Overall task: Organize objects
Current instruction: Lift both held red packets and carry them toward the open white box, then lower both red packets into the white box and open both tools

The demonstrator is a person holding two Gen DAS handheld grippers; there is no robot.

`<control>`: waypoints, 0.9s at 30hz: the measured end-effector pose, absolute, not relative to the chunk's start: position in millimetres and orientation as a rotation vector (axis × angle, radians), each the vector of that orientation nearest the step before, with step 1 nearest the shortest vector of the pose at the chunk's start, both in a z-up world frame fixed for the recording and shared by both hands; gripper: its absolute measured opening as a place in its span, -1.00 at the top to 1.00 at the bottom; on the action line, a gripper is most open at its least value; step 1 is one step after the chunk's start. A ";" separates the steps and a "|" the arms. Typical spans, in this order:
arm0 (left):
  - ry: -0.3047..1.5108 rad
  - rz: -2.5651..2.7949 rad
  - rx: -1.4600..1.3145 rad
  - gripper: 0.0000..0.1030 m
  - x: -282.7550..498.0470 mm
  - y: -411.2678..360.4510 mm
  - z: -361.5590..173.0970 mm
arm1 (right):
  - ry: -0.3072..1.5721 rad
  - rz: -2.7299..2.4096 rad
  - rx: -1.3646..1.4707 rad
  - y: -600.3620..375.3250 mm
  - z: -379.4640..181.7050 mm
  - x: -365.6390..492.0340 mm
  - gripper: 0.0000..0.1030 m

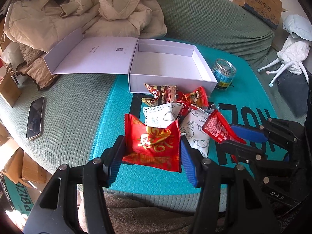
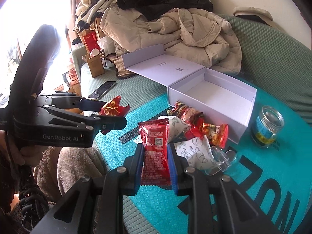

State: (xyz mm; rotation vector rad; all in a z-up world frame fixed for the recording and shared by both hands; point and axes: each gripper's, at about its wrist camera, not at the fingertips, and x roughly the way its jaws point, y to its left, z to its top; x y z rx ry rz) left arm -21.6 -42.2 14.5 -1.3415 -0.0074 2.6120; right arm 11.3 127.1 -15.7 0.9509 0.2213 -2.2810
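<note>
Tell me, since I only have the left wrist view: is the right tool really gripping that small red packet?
Observer: Yes. In the right wrist view the right tongs are shut on the small red packet, with one finger against each side edge.
Operator: Can you read what's printed on it?
Observer: It says HEINZ, with a QR code just above the word.
Operator: Is there anything near it that I might knock?
Observer: A clear plastic piece lies on the teal mat, to the right of the white printed packet.
</note>
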 end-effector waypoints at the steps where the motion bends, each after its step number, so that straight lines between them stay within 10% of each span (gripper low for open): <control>1: -0.004 2.607 -1.342 -0.04 -24.8 -39.9 14.2 | 0.216 -2.287 0.954 128.8 -15.6 7.6 0.54; 27: 0.062 2.538 -1.342 -0.04 -125.0 -3.8 7.3 | 0.232 -2.358 1.006 148.8 -14.7 -94.0 0.54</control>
